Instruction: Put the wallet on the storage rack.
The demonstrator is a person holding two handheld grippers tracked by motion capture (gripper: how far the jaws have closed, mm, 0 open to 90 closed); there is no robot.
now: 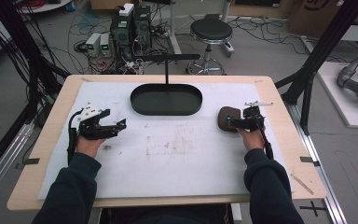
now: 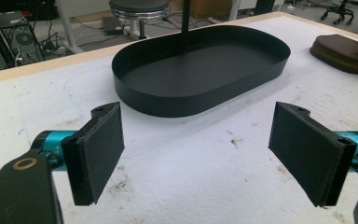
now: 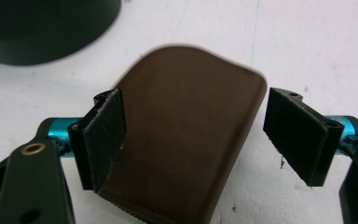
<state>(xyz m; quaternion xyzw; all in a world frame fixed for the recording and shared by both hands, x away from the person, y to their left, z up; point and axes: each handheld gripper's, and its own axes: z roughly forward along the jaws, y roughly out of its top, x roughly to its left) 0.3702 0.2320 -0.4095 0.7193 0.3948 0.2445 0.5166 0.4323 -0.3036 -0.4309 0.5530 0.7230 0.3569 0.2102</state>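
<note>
A: Biggest first?
B: Table point(image 1: 51, 140) w/ a white sheet point(image 1: 168, 158) over most of it, stained near the middle. Then the black oval tray point(image 1: 140, 103) at the far centre, a thin black post rising from its back edge.

A: And the thing in hand?
B: Brown zip pouch point(image 1: 227, 118), lying flat on the sheet, right of the tray & well apart from it, just in front of the right gripper point(image 1: 234, 123).

A: Right gripper's state?
B: Jaws apart, straddling the pouch. In the right gripper view one pad point(image 3: 103, 135) overlaps the pouch's edge, the other stands just off its far side. Not clamped.

A: Left gripper point(image 1: 122, 125)?
B: Low over the sheet at the left, pointing toward the tray. Jaws wide apart, nothing btw them but bare sheet. Pouch is well off to its right.
</note>
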